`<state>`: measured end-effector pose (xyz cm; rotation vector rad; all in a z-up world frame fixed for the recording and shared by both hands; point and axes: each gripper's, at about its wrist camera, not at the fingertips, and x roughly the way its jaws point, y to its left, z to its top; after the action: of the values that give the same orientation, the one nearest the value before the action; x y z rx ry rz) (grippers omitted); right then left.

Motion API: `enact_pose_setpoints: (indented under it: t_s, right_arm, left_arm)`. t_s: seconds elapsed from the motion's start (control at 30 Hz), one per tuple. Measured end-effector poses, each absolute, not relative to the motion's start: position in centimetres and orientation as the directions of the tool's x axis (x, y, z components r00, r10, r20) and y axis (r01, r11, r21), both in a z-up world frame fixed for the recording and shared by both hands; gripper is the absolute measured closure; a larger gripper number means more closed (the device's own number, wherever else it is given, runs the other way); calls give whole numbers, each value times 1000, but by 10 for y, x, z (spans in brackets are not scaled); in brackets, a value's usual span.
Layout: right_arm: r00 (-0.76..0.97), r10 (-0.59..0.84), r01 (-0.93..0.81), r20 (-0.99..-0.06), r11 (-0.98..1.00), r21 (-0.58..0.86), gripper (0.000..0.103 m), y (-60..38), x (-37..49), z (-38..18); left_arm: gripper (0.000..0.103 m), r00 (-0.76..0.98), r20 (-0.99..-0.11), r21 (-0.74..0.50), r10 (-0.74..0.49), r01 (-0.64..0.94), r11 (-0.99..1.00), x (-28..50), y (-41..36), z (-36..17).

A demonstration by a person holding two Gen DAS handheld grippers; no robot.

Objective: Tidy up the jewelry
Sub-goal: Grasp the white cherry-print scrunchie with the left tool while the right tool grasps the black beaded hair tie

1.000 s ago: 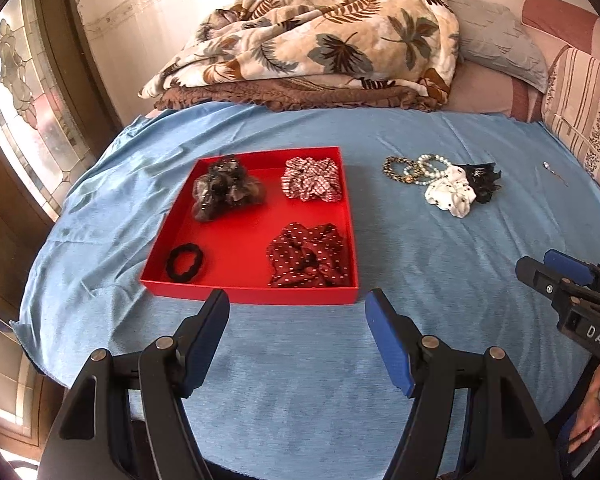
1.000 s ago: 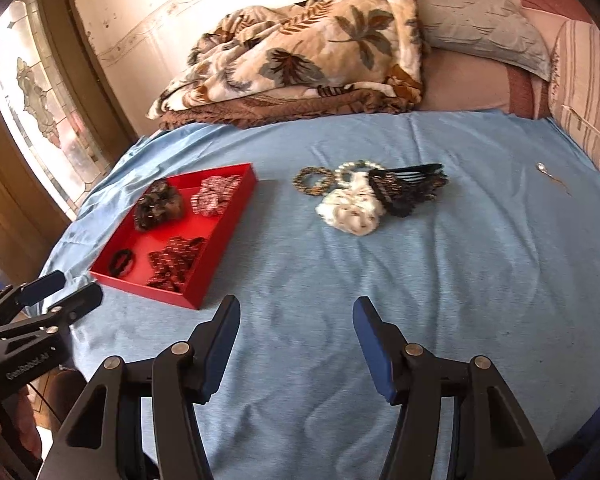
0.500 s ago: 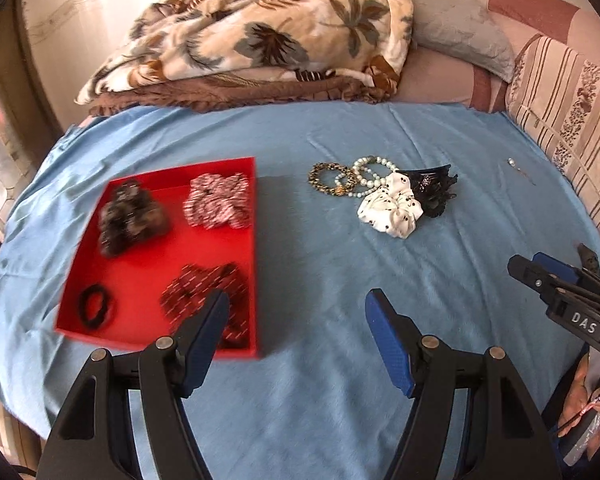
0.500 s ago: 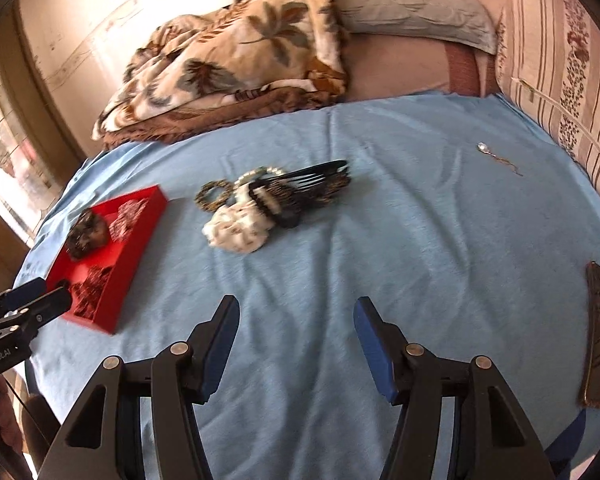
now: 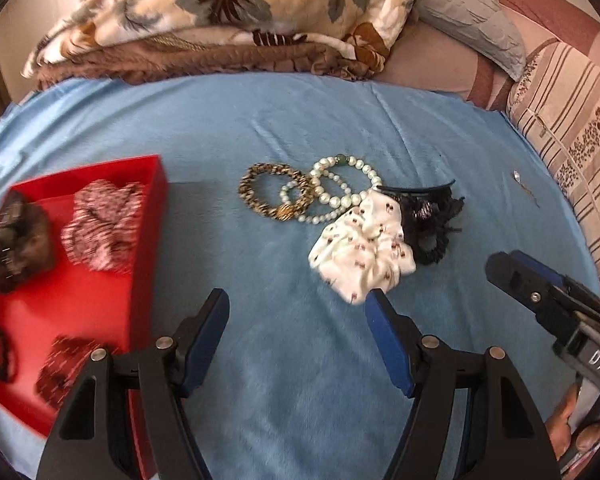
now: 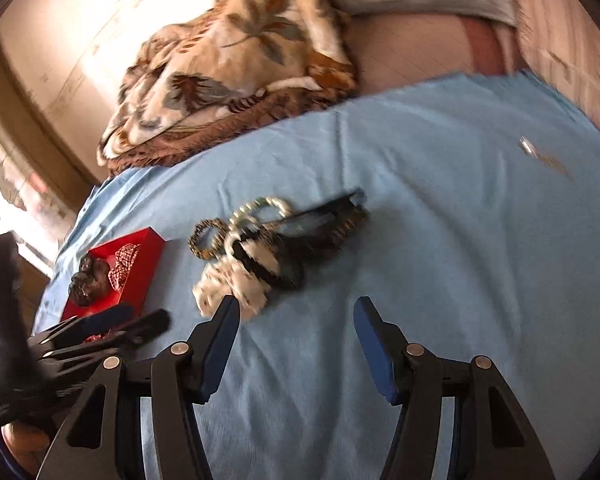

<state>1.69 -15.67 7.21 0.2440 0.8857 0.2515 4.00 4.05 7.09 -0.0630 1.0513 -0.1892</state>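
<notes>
— Scrunchie first, the white scrunchie [image 5: 362,254] with the small dark print. It lies nearest the left gripper [image 5: 296,330], whose fingers stand wide apart and hold nothing, just short of its near edge.

— And the right gripper [image 6: 296,340]?

— Also spread and empty, with the same heap in front of it. I'd let one hand do the picking.

— How would you take it?

— Low, with the fingers straddling a thick fold of the fabric, and close fully — it is soft and will squash. Lift straight up and gently, because the black hair comb [image 5: 424,214] lies touching its far right side, and the pearl bracelets [image 5: 336,190] touch its far left edge; either could drag along. The leopard-pattern bracelet [image 5: 274,196] overlaps the pearls on their left.

— Where does it go?

— Left of the scrunchie, well apart, sits the red tray [image 5: 156,216]. It already holds a pink checked scrunchie [image 5: 104,228], a dark brown one [image 5: 18,244], a red dotted one [image 5: 66,368] and a small black hair tie [image 5: 2,354]. The bare floor in the tray's middle looks the likeliest spot.

— And the surroundings?

— A blue bedsheet [image 5: 292,120], soft, so things sink a little. Beyond the scrunchie lie a leaf-print blanket [image 5: 228,8] and a grey pillow [image 5: 466,20]; far to its right, a small silver piece [image 5: 520,182] lies alone.
</notes>
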Motion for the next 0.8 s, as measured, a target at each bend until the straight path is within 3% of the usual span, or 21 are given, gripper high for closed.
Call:
enact_pose_setpoints:
  t_s: [0.07,0.13,0.43,0.53,0.6,0.7,0.8]
  right_arm:
    - [603,300,-150,-739,953,264,58,-150,31,70]
    - [591,297,-173,-750,955,242,64,-146,42,66]
    - [563,282,-233,-777,956,179,69,-128,68,46]
    - [558,279,-224,-781,957,183,81,-128,70,43]
    - [553,288,-216,-782,956,199,88,-129,70,42]
    - [548,300,-204,-781,953,224,93,-131,67,43]
    - [552,320,-186,-770,947,260,95,-136,60,48]
  left_arm:
    - [33,480,-853,-165,-204,124,979,50,40,66]
    - [33,478,-848,-189,-227,125,974,58,38,61]
    - [40,448,-847,-256,-286,128,958,75,30,42]
    - [59,432,-847,-283,-309,125,951,77,28,37]
    - [85,421,-851,-287,-315,130,949,76,25,35]
    - [92,415,-848,-300,-329,134,944,74,23,38]
    - [92,435,-838,-298,-331,144,944,66,24,52]
